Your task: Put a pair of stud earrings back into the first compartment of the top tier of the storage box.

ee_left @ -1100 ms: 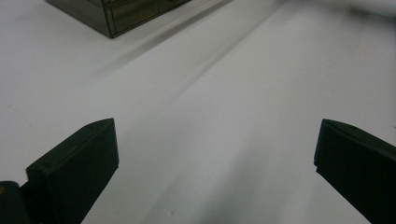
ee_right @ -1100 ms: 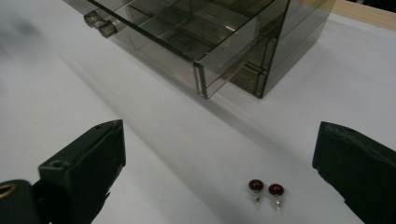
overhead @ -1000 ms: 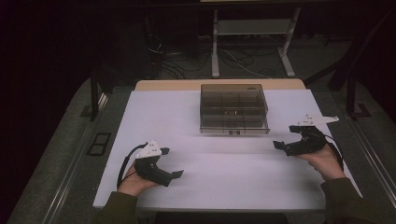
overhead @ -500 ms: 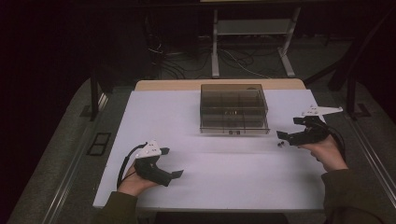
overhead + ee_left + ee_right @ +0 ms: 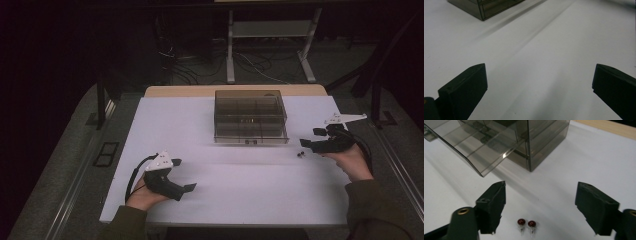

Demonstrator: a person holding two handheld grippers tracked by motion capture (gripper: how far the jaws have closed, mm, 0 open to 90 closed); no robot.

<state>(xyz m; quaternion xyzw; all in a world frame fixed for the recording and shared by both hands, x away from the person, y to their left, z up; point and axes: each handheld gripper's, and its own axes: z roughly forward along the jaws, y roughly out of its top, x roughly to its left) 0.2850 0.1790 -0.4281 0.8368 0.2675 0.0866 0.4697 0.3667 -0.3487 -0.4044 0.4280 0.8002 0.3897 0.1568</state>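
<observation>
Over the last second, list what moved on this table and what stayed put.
The right gripper slid toward the box's right front corner; its jaws have just been closing around the two red-headed pins on the table, pads not yet touching them. The left gripper, open, the smoky plastic box and the white table stayed as they were.

Box [image 5: 251, 120] sits on the table [image 5: 225, 190], centre, toward the far edge. Two small pins [image 5: 526, 223] lie side by side on the table near the box's front right corner, between the right gripper's [image 5: 306, 145] jaws. Left gripper [image 5: 186, 190] rests front left, well apart from the box.
</observation>
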